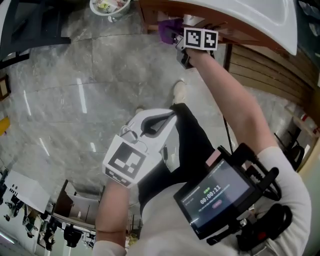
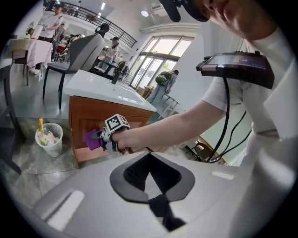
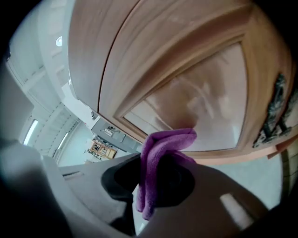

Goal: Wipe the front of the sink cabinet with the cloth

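The purple cloth (image 1: pixel 167 27) (image 2: pixel 93 138) (image 3: pixel 160 148) is pinched in my right gripper (image 1: pixel 175 35) (image 2: pixel 104 137) (image 3: pixel 163 158) and pressed against the wooden front of the sink cabinet (image 1: pixel 260 65) (image 2: pixel 88 116) (image 3: pixel 186 69), on a recessed door panel below the white sink top (image 1: pixel 250 15) (image 2: pixel 107 90). The cloth's loose end hangs down between the jaws. My left gripper (image 1: pixel 167 117) (image 2: pixel 150 160) is held back near the person's body, well away from the cabinet; its jaws are together and hold nothing.
A white mesh wastebasket (image 1: pixel 110 6) (image 2: pixel 49 138) stands on the marble floor (image 1: pixel 75 85) left of the cabinet. The person's shoe (image 1: pixel 179 90) rests near the cabinet base. A chest-mounted screen (image 1: pixel 215 192) and cables hang at right. Chairs (image 2: pixel 79 53) and people stand far behind.
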Demonstrator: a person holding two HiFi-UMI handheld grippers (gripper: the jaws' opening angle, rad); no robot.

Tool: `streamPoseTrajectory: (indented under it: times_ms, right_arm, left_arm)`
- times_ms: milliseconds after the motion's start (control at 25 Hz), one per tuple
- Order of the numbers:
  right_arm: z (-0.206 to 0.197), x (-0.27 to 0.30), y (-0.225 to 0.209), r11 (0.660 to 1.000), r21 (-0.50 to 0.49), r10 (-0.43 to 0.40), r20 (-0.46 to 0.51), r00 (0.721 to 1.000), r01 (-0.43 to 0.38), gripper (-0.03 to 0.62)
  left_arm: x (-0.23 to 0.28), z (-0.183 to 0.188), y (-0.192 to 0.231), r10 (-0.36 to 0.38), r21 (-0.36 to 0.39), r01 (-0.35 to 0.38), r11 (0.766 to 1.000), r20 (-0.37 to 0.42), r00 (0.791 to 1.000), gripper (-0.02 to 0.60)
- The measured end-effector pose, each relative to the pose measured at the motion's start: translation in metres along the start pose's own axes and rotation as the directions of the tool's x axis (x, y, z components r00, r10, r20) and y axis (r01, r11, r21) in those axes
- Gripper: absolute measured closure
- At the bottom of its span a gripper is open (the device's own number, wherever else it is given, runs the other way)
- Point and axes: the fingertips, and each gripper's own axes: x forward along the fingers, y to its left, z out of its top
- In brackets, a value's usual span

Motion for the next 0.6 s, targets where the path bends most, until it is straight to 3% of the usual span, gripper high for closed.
streamPoseTrajectory:
  times_ms: [160, 600]
  right_arm:
    - [0.007, -0.034, -0.028, 0.998, 0.057, -0.031, 0.063, 0.998, 0.027, 0.533]
    - [0.026, -0.107, -0.077, 0.983, 0.184, -0.037, 0.184, 0.982, 0.002, 0.533]
  left_arm:
    - [0.017, 0.000, -0.012, -0.048, 0.027, 0.049, 0.998, -0.035, 0.998, 0.575]
    - [0.068, 0.016, -0.040, -0.125, 0.080, 0.134, 0.988, -0.104, 0.987, 0.575]
